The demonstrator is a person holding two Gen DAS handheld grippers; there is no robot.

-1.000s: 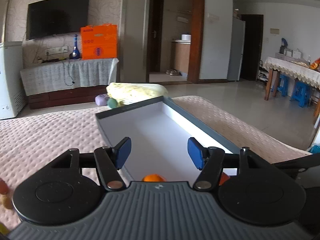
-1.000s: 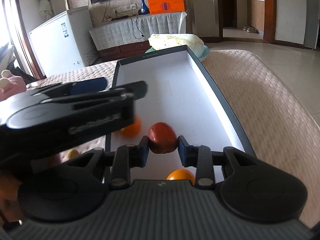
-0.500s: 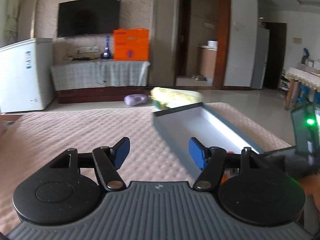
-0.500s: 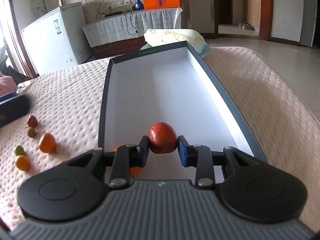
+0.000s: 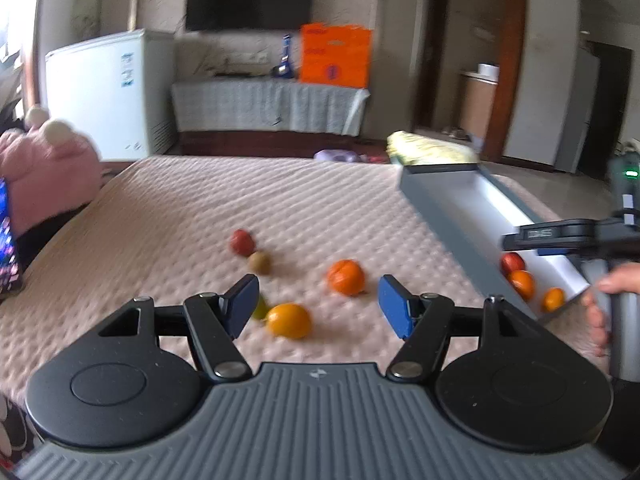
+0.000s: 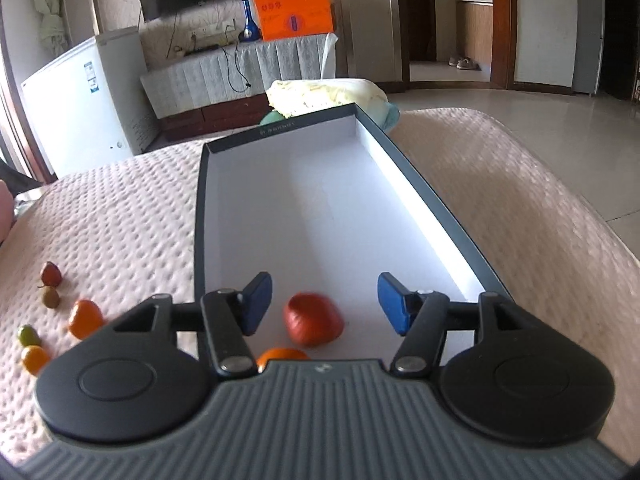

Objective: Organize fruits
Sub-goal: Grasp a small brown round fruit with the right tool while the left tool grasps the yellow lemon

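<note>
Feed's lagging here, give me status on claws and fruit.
Right claw opening, red fruit loose in the box. Left claw open over five loose fruits on the bed. Nothing blocking.

1. The left gripper (image 5: 318, 304) tilts downward, its blue pads set apart — nothing between them.
2. The right gripper (image 6: 325, 304) also angles down; its jaws are opening, the pads touching nothing.
3. A hand (image 5: 608, 308) wraps the right gripper's handle, seen at the left wrist view's edge.
</note>
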